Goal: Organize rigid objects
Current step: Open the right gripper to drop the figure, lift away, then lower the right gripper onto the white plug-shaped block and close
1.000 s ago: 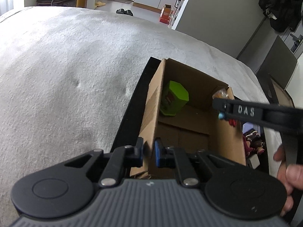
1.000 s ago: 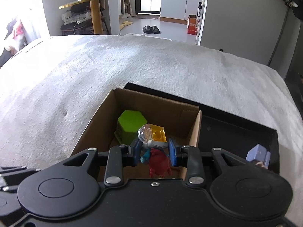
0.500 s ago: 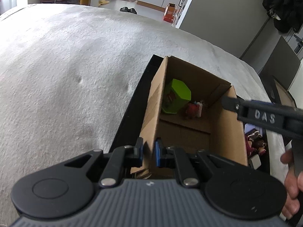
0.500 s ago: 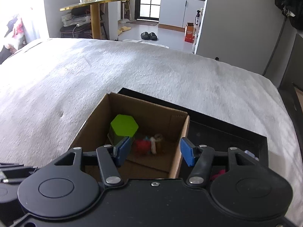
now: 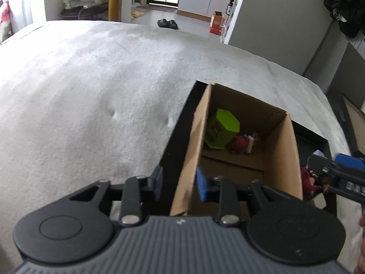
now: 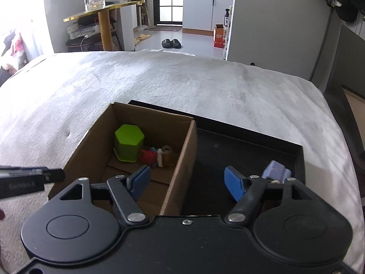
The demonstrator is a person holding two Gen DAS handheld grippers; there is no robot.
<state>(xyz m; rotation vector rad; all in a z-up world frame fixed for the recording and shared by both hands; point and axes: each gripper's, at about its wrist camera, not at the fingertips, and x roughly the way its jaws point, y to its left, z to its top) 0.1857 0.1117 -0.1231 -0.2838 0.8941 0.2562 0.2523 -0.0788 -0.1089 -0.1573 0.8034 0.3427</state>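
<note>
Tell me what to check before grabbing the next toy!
1. Right gripper empty: ok, jaws just opened wide, nothing between them.
2. Red toy in the box: ok, beside the green pot.
3. Left gripper off the box wall: ok, jaws just opened, pads straddle the wall without pressing.
4. Next toy in sight: ok, purple toy in the black tray.
5. Toy's shape for gripping: cannot tell, partly hidden.

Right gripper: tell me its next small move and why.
Probably swing the right gripper right and down toward the lavender plastic block in the black tray. Its jaws have just been opening and hold nothing; the red toy figure already lies in the brown cardboard box beside the green hexagonal container.
</note>
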